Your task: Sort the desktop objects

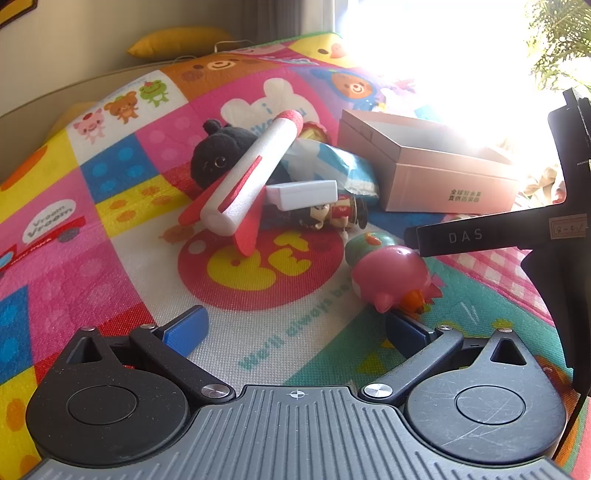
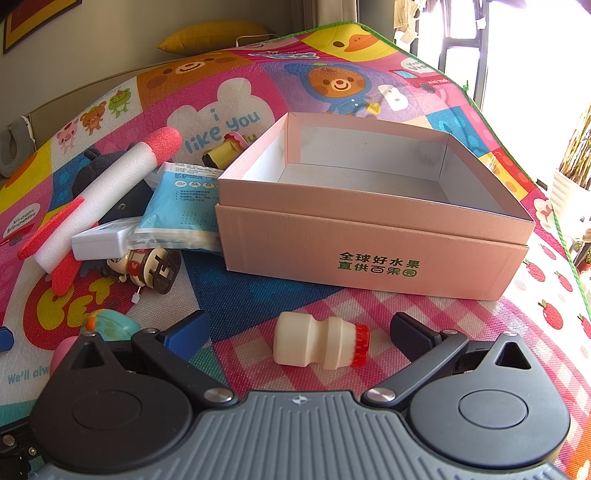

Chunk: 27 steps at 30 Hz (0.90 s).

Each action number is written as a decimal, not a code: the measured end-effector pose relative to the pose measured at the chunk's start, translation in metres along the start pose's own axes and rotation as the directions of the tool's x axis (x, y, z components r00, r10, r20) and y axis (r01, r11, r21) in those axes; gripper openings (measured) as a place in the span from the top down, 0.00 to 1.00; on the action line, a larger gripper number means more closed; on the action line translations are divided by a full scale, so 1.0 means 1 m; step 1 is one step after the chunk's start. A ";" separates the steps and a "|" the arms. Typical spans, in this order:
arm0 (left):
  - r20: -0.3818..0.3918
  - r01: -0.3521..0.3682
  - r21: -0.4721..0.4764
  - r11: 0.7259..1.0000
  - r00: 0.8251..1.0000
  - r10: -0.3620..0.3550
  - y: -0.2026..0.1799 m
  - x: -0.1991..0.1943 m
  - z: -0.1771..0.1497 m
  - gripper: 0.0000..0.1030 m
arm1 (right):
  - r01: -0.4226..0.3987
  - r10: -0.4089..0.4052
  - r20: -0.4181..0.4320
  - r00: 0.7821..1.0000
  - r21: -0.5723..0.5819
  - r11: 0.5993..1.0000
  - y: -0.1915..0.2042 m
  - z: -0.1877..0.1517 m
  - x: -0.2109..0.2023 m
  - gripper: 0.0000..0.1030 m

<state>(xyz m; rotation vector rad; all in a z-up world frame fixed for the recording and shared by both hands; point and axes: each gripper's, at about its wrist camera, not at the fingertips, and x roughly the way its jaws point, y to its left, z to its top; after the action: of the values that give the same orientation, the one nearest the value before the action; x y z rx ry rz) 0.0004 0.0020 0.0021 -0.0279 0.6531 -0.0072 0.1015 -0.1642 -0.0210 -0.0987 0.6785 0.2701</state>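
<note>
Small white bottle (image 2: 320,344) with red cap: lying on its side on play mat (image 2: 369,310), between spread fingers of right gripper (image 2: 299,332), untouched; pink box (image 2: 373,236) beyond, open. Left gripper (image 1: 295,325): spread, empty, pink toy (image 1: 391,277) beside its right finger. Foam rocket (image 1: 243,177) heaped behind.

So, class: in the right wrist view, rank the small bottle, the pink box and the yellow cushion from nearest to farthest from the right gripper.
1. Small bottle: lying between the right gripper's fingers.
2. Pink box: just behind, centre.
3. Yellow cushion: far back, upper left.
</note>
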 end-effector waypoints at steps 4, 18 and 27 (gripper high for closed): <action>0.000 0.000 0.000 1.000 1.000 0.000 0.000 0.000 0.000 0.00 | 0.000 0.000 0.000 1.000 0.000 1.000 -0.001 0.000 0.000 0.00; -0.004 -0.018 0.017 1.000 1.000 0.018 -0.003 -0.001 -0.001 0.00 | 0.000 0.000 0.000 1.000 -0.001 1.000 -0.001 0.000 0.000 0.00; -0.002 -0.022 0.015 1.000 1.000 0.022 -0.002 -0.002 -0.002 0.00 | 0.001 -0.001 0.000 1.000 -0.001 1.000 0.000 0.000 0.000 0.00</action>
<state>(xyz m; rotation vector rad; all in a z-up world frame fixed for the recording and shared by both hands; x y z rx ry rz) -0.0023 0.0002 0.0014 -0.0066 0.6556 0.0093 0.1017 -0.1646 -0.0211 -0.1001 0.6787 0.2700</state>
